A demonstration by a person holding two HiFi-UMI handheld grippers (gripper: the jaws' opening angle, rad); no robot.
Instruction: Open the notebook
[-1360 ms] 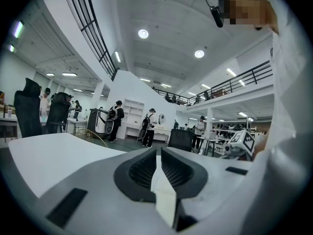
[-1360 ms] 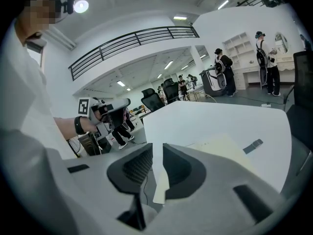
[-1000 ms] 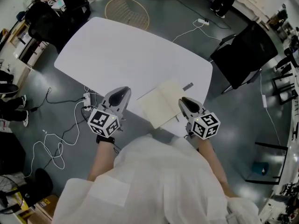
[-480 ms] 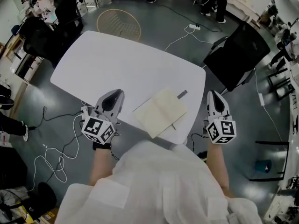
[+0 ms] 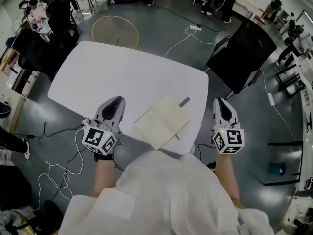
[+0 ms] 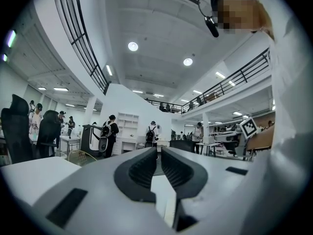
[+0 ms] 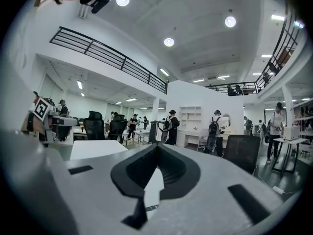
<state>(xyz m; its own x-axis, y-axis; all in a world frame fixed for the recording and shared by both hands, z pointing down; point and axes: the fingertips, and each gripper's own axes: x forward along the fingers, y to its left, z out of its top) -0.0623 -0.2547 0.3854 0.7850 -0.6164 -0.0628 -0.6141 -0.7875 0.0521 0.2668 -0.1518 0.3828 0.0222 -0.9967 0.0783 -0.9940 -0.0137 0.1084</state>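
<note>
Between the two pairs of tongs, at the tabletop's (image 5: 122, 67) near edge, the notebook (image 5: 161, 121) lies flat, a cream face up with a fold line across it (neither pair touches it). The left tongs (image 5: 116, 101) hover with their tips over the tabletop's near left edge, just beside the notebook, jaws a sliver apart with nothing between them. The right tongs (image 5: 221, 102) hang off the tabletop's right side, jaws pressed together and empty. A small dark oblong thing (image 5: 184, 102) lies just beyond the notebook, nearer the right tongs. A black chair (image 5: 244, 53) stands beyond them.
</note>
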